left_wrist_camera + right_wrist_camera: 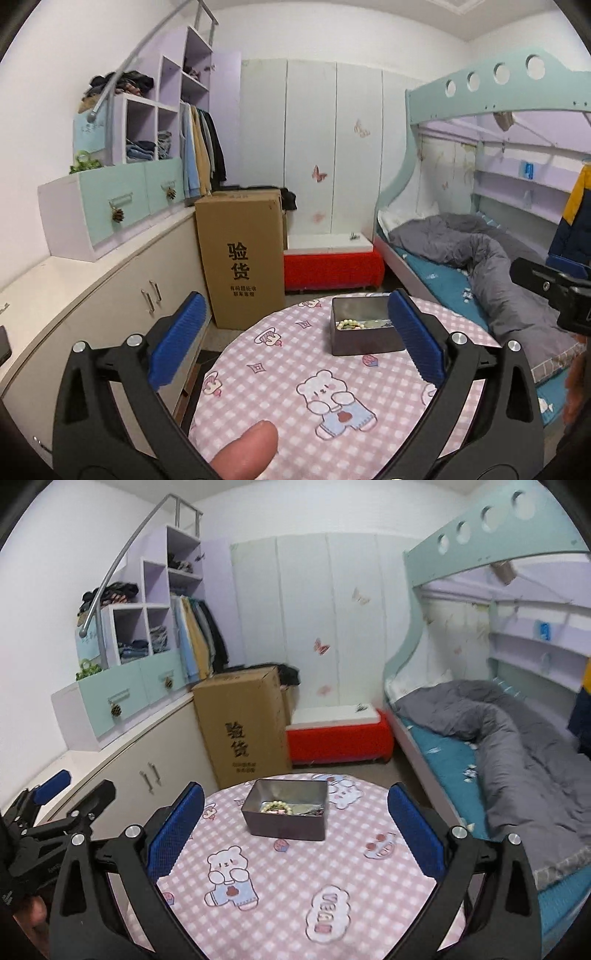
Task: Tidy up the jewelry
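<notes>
A dark metal tin [365,341] stands at the far side of a round table with a pink checked bear cloth [280,369]. Beaded bracelets and other jewelry [349,324] lie inside it. The tin also shows in the right wrist view [284,825], with the jewelry [280,808] in it. My left gripper [295,339] is open and empty, above the near part of the table, short of the tin. My right gripper [295,821] is open and empty, also short of the tin. The left gripper's fingers [51,784] show at the left edge of the right wrist view.
A tall cardboard box [240,254] stands beyond the table, next to low cabinets [122,295] on the left. A red bench [332,266] sits by the wardrobe. A bunk bed with a grey duvet [480,254] lies to the right. A thumb [251,446] shows at the bottom.
</notes>
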### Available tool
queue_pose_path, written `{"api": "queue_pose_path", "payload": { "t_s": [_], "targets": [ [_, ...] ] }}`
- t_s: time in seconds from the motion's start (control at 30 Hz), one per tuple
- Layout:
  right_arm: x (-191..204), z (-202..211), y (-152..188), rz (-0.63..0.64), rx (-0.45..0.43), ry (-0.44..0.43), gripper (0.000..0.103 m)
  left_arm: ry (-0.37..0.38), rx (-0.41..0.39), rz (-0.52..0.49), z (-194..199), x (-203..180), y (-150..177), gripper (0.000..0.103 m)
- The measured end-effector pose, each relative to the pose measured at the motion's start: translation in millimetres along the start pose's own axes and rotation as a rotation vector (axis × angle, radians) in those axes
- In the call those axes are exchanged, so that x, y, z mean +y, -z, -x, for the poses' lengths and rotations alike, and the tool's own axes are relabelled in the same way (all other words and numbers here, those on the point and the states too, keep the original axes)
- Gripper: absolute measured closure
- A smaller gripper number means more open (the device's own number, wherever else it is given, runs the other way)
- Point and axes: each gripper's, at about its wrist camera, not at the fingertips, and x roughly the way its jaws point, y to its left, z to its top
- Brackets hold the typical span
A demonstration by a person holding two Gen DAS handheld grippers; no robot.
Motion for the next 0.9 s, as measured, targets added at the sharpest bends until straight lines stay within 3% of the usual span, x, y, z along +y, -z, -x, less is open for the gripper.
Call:
{"api": "queue_pose_path", "payload": {
  "t_s": [0.17, 0.43, 0.73, 0.9],
  "targets": [
    [7.6, 45.4, 14.7, 0.027, -0.08, 0.055, 0.007, -0.011, -0.048, 0.02, 38.6, -0.7, 5.9, 0.006],
    [23.0, 82.2, 32.0, 0.039, -0.186, 0.111, 0.007, -0.03, -0.088, 0.023, 73.9, -5.2, 13.6, 0.006],
    [25.0, 90.8, 40.1, 0.045, -0.208, 0.115, 0.007, -0.073, -0.105, -0.018, 86.2, -14.9, 17.8, 0.006],
    [25.7, 86.7, 42.4, 0.047, -0.192, 0.11, 0.007, -0.035, -0.097, -0.004, 84.6, -15.5, 18.7, 0.006]
  ]
}}
